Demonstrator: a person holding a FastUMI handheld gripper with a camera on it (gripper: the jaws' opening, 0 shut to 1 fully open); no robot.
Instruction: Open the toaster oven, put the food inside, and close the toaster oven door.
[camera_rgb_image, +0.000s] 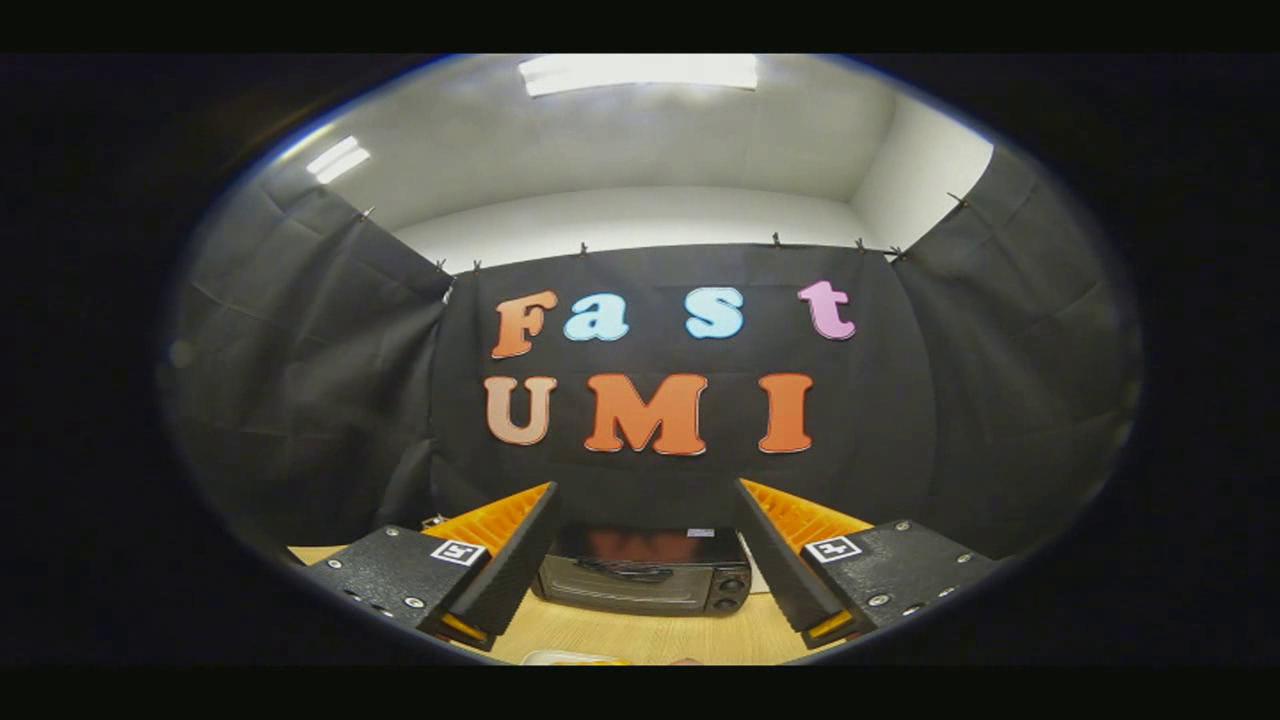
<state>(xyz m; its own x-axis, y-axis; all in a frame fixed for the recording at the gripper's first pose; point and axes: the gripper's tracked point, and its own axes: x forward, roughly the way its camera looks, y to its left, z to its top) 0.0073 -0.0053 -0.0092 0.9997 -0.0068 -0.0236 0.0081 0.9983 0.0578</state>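
Note:
A black toaster oven (643, 572) stands on the wooden table (640, 635) against the booth's back wall, its glass door closed and its knobs on the right side. It lies beyond my fingers and shows through the gap between them. My gripper (645, 492) is open wide, held well above the table, with nothing between the fingers. Below the fingers, at the near edge of the table, a pale and yellow object (575, 658) peeks in; I cannot tell what it is.
Black cloth walls close the booth at the back and on both sides. The bare wood of the table stretches between the oven and the near edge.

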